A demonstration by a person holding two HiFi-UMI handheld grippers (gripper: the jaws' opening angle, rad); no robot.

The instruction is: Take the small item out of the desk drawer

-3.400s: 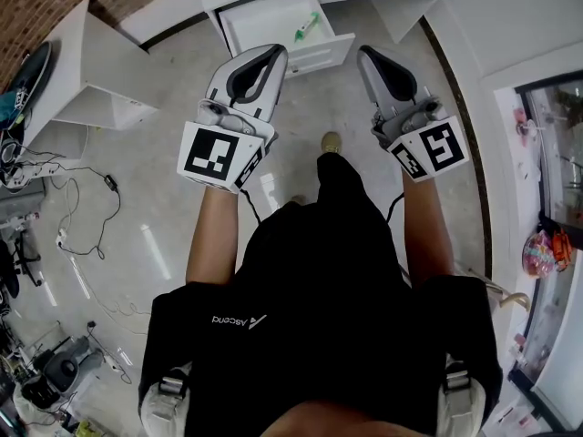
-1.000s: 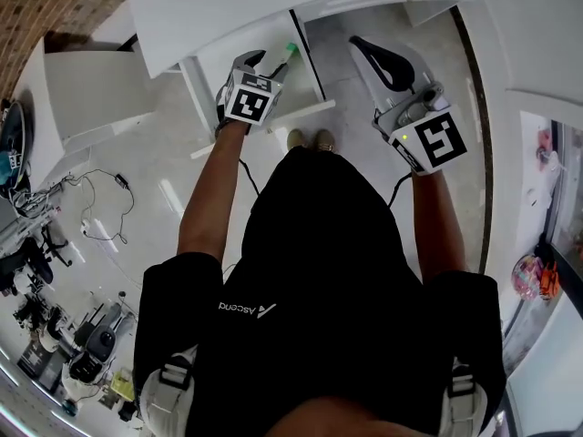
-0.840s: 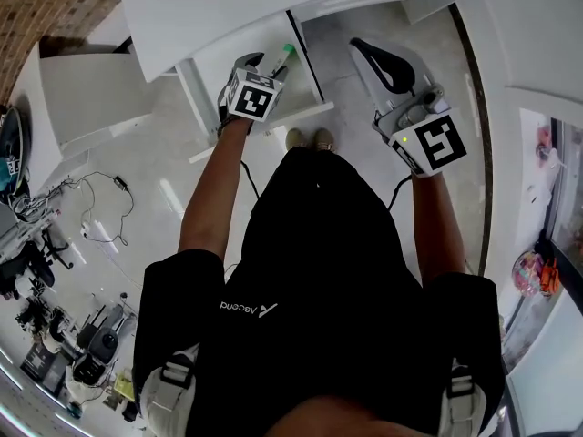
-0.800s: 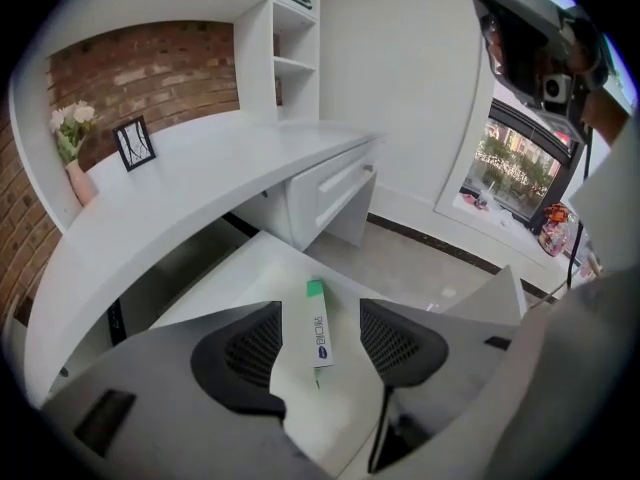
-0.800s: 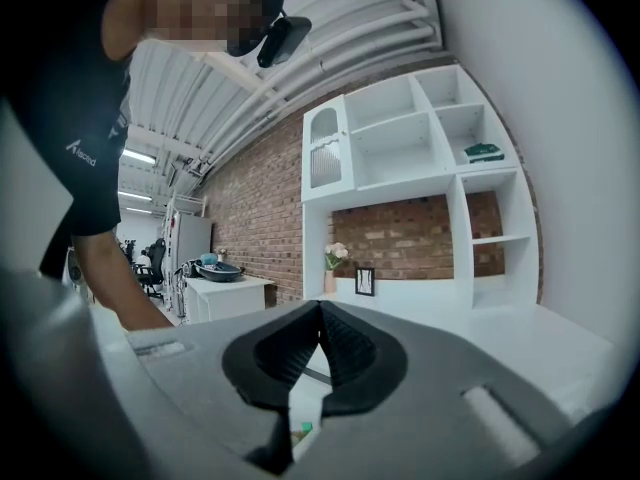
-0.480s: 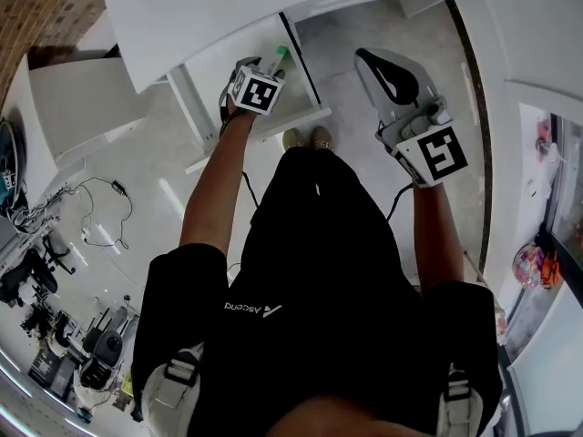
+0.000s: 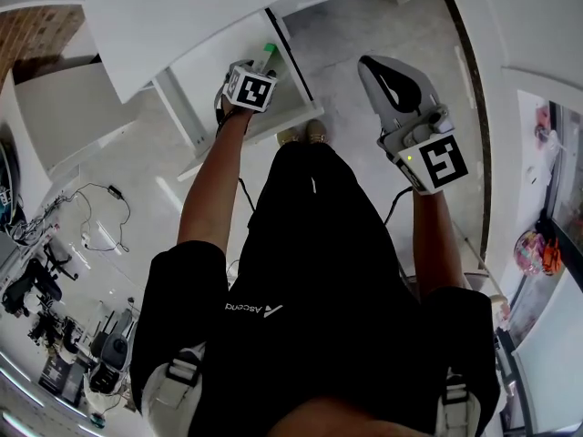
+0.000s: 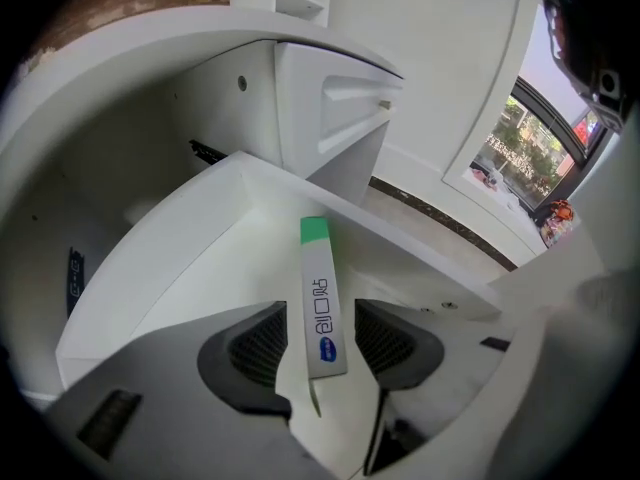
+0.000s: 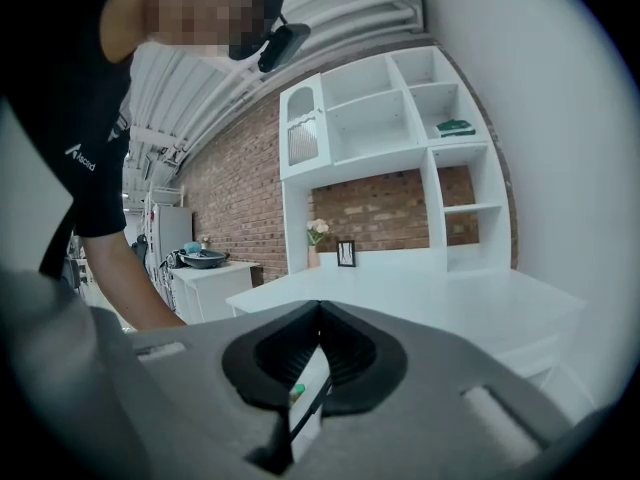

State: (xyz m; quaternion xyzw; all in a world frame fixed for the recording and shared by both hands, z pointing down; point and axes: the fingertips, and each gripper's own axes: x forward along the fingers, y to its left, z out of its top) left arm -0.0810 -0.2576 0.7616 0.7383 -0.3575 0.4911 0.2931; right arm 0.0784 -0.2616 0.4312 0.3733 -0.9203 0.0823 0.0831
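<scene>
**White strip sits between open jaws in the drawer**

Grey and low, the left gripper (image 8: 322, 340) is down inside the open desk drawer (image 8: 170, 278). Its fingers are apart and have just been closing a little. The small item (image 8: 318, 298) — a flat white strip with blue print — lies between them on the drawer floor, with neither pad pressing on it. Its green end points to 12 o'clock.

The grip should go best if the gripper settles lower, keeps the strip centred, pinches across its narrow width and lifts straight up.

At 3 o'clock the right gripper (image 9: 320, 313) hangs clear, fingers together on nothing.

Beyond, the drawer's far wall at 12 o'clock and the desk top (image 7: 182, 25) overhanging it narrow the way out. A cabinet (image 8: 330, 118) stands further back.
</scene>
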